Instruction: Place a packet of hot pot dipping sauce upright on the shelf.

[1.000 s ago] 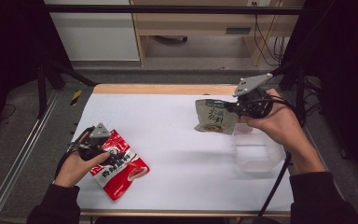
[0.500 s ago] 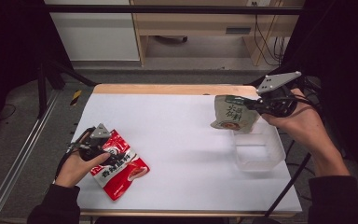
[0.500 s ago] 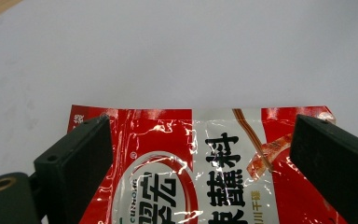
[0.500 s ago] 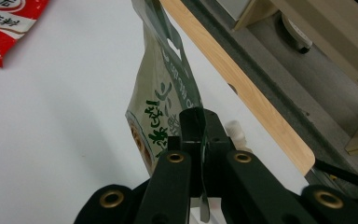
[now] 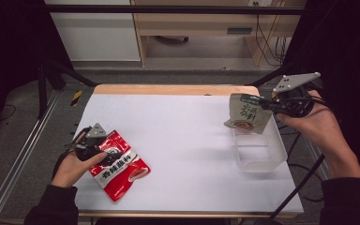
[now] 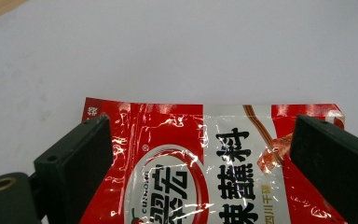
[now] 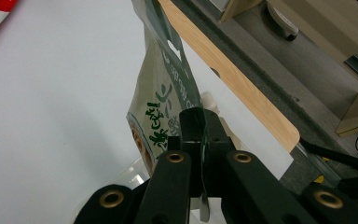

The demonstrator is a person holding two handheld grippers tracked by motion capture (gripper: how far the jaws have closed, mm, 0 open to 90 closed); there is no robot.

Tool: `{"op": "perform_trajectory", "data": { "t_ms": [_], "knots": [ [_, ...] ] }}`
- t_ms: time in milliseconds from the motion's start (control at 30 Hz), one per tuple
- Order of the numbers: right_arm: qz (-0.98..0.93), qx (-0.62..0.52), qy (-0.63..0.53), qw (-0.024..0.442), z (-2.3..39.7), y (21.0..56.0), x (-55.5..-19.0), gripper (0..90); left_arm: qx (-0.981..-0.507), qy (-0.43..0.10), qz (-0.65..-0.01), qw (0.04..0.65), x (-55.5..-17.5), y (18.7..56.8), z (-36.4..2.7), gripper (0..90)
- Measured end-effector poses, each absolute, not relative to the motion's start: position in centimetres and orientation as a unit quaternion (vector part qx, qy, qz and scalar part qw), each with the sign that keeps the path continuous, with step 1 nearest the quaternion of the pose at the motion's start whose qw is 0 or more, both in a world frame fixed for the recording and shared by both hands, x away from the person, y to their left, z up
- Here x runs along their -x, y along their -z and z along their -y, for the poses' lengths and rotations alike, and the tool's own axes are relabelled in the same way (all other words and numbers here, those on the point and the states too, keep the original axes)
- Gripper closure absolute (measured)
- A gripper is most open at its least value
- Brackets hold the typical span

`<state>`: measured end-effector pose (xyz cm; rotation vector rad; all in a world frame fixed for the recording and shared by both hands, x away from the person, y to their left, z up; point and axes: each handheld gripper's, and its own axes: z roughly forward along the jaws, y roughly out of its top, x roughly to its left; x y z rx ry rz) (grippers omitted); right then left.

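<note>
While clamped in the right tool (image 5: 266,104), green pouch (image 5: 245,112) above clear tub (image 5: 262,152).

red packet (image 5: 118,169), grey-green pouch (image 5: 246,114), white table (image 5: 187,136).

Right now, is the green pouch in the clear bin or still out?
Out. The right gripper holds the green pouch in the air above the clear bin.
</note>
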<state>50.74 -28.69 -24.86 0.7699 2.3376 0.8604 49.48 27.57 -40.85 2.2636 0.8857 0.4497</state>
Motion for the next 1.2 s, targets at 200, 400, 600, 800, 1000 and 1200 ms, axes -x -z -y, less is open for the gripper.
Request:
{"op": "perform_trajectory", "data": {
  "t_ms": [200, 400, 600, 800, 1000, 1200],
  "knots": [
    [-0.86, -0.299, -0.319, 0.265, 30.2, 25.5, -51.4, 90.0, -0.866, -0.171, -0.338, 0.326, -49.5, 41.0, -27.5, 6.2],
    [-0.857, -0.31, -0.32, 0.259, 31.5, 26.6, -52.5, 90.0, -0.865, -0.17, -0.342, 0.325, -49.6, 41.2, -27.7, 6.2],
    [-0.862, -0.31, -0.312, 0.251, 32.6, 27.9, -53.9, 90.0, -0.869, -0.166, -0.342, 0.317, -49.7, 41.7, -27.6, 6.3],
    [-0.866, -0.305, -0.313, 0.244, 33.4, 28.4, -54.6, 90.0, -0.87, -0.164, -0.344, 0.314, -49.8, 41.9, -27.6, 6.3],
    [-0.872, -0.292, -0.312, 0.238, 33.4, 28.8, -55.0, 90.0, -0.869, -0.163, -0.346, 0.313, -49.8, 41.9, -27.9, 6.3],
    [-0.877, -0.286, -0.31, 0.231, 33.3, 29.0, -55.0, 90.0, -0.868, -0.164, -0.347, 0.315, -49.8, 41.9, -27.9, 6.3]
  ]
}}
